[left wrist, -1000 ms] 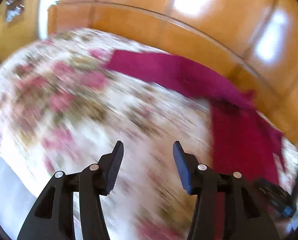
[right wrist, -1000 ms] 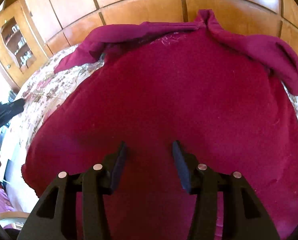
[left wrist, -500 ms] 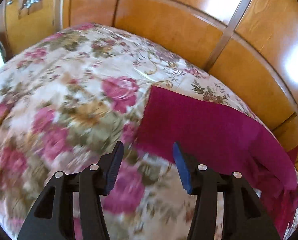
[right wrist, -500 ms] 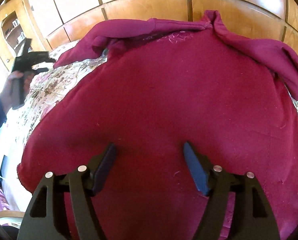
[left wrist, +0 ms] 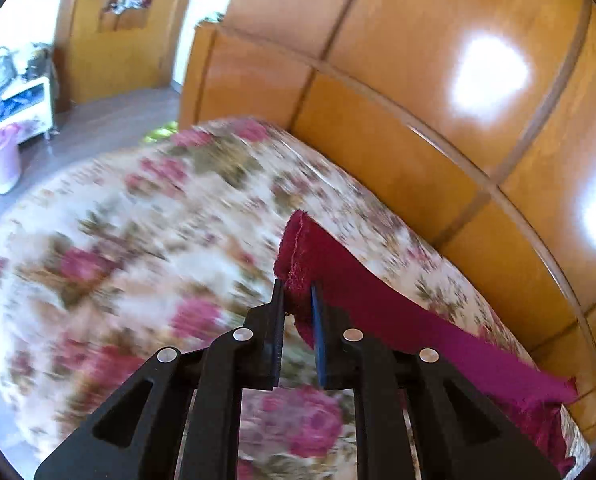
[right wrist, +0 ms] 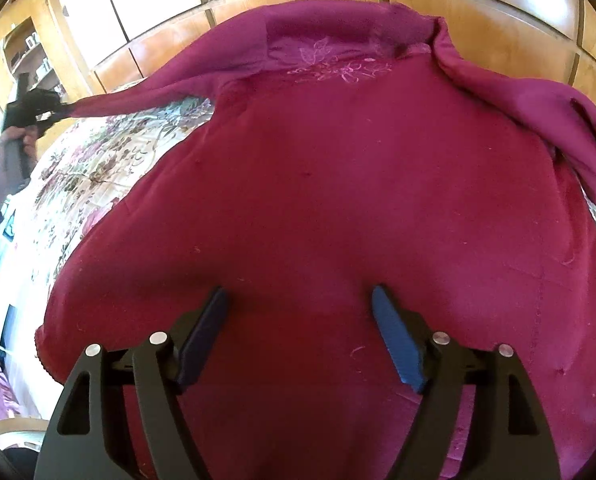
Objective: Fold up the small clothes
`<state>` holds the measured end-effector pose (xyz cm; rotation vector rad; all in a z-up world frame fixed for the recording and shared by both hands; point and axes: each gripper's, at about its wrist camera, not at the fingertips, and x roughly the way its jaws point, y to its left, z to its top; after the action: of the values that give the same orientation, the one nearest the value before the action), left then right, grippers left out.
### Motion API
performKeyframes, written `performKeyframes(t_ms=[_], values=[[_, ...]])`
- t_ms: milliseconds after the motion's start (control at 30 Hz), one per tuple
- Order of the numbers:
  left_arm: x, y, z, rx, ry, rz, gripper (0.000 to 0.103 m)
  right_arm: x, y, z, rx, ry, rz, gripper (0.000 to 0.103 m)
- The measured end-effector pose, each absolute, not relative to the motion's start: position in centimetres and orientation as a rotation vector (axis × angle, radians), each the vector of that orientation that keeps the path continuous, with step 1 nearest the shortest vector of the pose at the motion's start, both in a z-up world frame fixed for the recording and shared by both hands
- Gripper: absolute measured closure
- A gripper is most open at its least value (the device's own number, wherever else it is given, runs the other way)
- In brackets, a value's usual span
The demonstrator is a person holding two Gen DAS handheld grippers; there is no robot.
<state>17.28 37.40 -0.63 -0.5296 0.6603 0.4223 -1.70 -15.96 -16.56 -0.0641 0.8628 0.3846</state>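
Sleeve (left wrist: 362,292) end sits pinched in the left tongs (left wrist: 296,294), its length trailing right along the bed (left wrist: 137,240) beside the wooden headboard (left wrist: 398,168); open bed lies left.

Right tongs (right wrist: 300,302) hover wide over the sweater (right wrist: 338,200) body, its hem nearest.

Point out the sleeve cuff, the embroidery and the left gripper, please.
sleeve cuff (left wrist: 298,248), left wrist view, hemmed end above the jaws.
embroidery (right wrist: 338,66), right wrist view, pink stitching on the chest.
left gripper (left wrist: 298,296), left wrist view, midway between fingertips.
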Motion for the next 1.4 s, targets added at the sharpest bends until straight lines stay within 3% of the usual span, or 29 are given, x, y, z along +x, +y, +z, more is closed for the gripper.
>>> performKeyframes(t_ms=[367,467,733,800,867,1000,1133,1167,1233,1267,1300,1333,1400], values=[[19.5,36.9,-4.5,-0.460,0.836,0.521,0.091,-1.7,-16.2,-16.1,-0.040,0.868,0.377,0.024],[18.4,34.4,-3.5,-0.405,0.800,0.501,0.058,-1.9,-18.2,-14.9,0.024,0.858,0.356,0.025],[12.7,21.8,-2.0,-0.275,0.741,0.170,0.055,-2.6,-31.6,-11.5,0.140,0.732,-0.028,0.029],[11.2,17.7,-2.3,-0.266,0.748,0.053,0.041,-2.7,-36.2,-11.4,0.173,0.710,-0.169,0.031],[10.2,14.3,-2.8,-0.251,0.760,-0.035,0.041,-2.2,-40.3,-11.6,0.191,0.703,-0.287,0.034],[8.3,6.9,-4.0,-0.174,0.796,-0.180,0.041,-0.3,-43.2,-11.8,-0.021,0.657,-0.450,0.039],[7.5,0.5,-5.4,-0.089,0.849,-0.301,0.041,3.0,-43.4,-13.7,-0.164,0.726,-0.415,0.042],[7.5,-0.6,-5.8,-0.081,0.864,-0.321,0.041,3.9,-43.7,-14.3,-0.182,0.751,-0.421,0.044],[7.4,-2.5,-6.6,-0.040,0.883,-0.343,0.041,5.2,-44.9,-15.4,-0.154,0.805,-0.410,0.066],[7.4,-3.5,-6.9,-0.018,0.890,-0.350,0.041,5.2,-45.4,-15.3,-0.124,0.805,-0.397,0.070],[7.5,-4.1,-7.2,-0.002,0.894,-0.359,0.041,5.2,-45.8,-14.8,-0.115,0.803,-0.414,0.093],[7.5,-4.9,-7.4,0.019,0.896,-0.369,0.041,4.9,-46.2,-14.2,-0.110,0.792,-0.420,0.099],[7.6,-5.8,-7.9,0.048,0.907,-0.370,0.041,3.6,-46.5,-11.8,-0.055,0.731,-0.394,0.099]])
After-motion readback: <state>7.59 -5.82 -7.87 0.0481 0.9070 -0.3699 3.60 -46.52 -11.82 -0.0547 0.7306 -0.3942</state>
